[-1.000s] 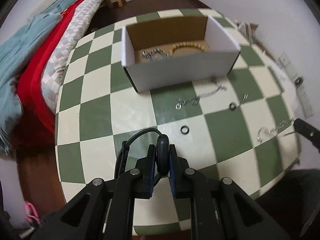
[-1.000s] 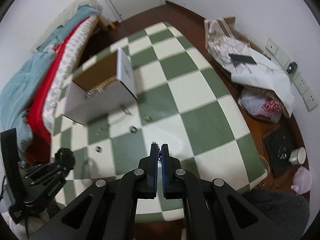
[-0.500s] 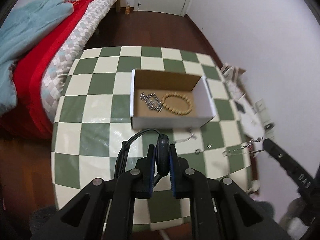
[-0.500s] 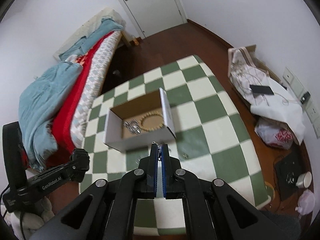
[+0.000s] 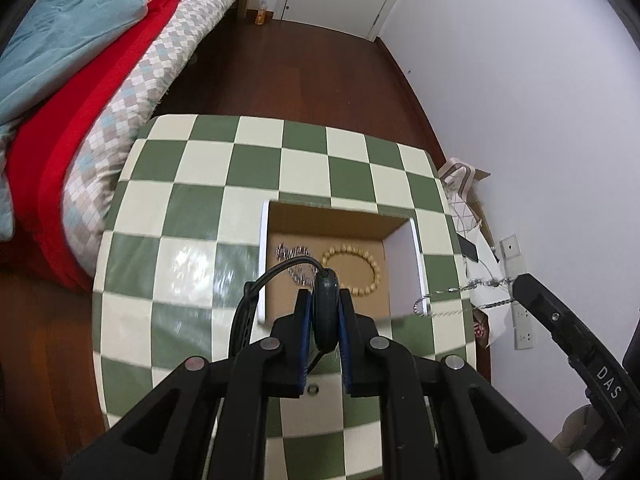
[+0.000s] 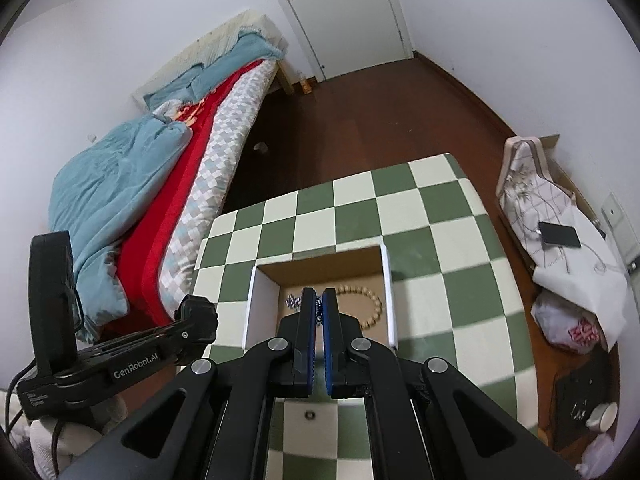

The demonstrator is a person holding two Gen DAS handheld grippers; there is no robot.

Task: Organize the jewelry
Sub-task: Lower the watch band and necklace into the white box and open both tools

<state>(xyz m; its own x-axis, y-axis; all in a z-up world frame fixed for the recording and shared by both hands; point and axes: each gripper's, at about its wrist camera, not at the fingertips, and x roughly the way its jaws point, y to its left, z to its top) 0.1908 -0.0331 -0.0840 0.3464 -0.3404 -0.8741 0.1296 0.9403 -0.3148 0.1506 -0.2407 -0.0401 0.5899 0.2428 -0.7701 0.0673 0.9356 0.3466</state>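
An open white cardboard box point(image 5: 416, 264) point(image 6: 262, 300) stands on the green-and-cream checked table point(image 5: 192, 264) point(image 6: 440, 280). Inside lie a wooden bead bracelet point(image 5: 354, 266) point(image 6: 366, 306) and a heap of silver chain point(image 5: 294, 260) point(image 6: 291, 302). My right gripper point(image 6: 319, 300) point(image 5: 519, 286) hangs high over the box, shut on a silver chain point(image 5: 456, 300) point(image 6: 319, 312) that dangles beside the box's right wall. My left gripper point(image 5: 325, 308) is shut on a black round piece with a cord point(image 5: 326, 312), above the box's near edge.
A small ring point(image 5: 313, 389) point(image 6: 309, 415) lies on the table near the front edge. A bed with red and blue covers point(image 5: 72, 92) point(image 6: 160, 184) runs along the left. Bags and a phone point(image 6: 560, 236) sit on the floor at right, by wall sockets.
Both grippers have risen well above the table. The right one lifted the silver chain off the table and carried it to the box's right side. The left still holds the black piece.
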